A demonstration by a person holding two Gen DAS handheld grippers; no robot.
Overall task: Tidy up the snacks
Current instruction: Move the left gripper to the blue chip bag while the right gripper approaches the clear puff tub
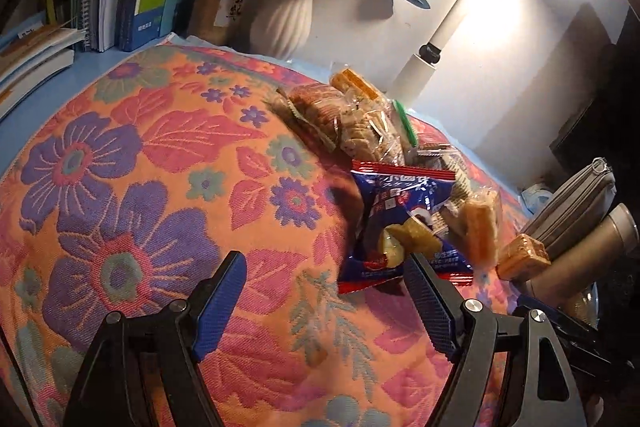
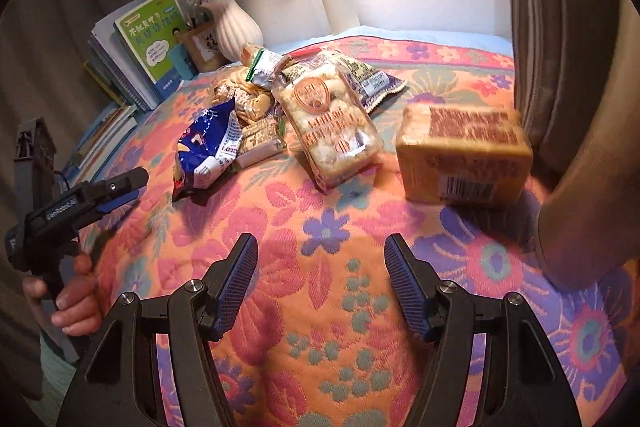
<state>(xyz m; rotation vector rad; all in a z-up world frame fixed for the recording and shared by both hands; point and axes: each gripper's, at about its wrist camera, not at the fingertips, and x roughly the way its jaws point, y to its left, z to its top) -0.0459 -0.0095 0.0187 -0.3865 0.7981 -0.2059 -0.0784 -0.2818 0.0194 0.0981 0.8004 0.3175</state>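
Observation:
A pile of snacks lies on a floral cloth [image 1: 160, 167]. In the left wrist view a blue and red packet [image 1: 404, 227] lies just beyond the right fingertip of my left gripper [image 1: 326, 279], which is open and holds nothing. Behind it are clear bags of biscuits [image 1: 352, 119] and an orange wrapped bar [image 1: 480, 227]. In the right wrist view my right gripper [image 2: 322, 259] hovers open over bare cloth [image 2: 320, 307]. Ahead of it lie the blue packet [image 2: 210, 151], a clear pack of pale puffs [image 2: 332, 123] and a brown box [image 2: 464, 159]. The left gripper [image 2: 132, 187] shows at the left, held by a hand [image 2: 76, 291].
A white ribbed vase [image 2: 236, 23] with flowers and a row of books [image 2: 152, 43] stand at the back. A white lamp [image 1: 440, 39] leans at the wall. A grey pouch [image 1: 572, 203] and a metal flask [image 1: 592, 247] lie beyond the snacks. A sleeve [image 2: 580, 187] fills the right edge.

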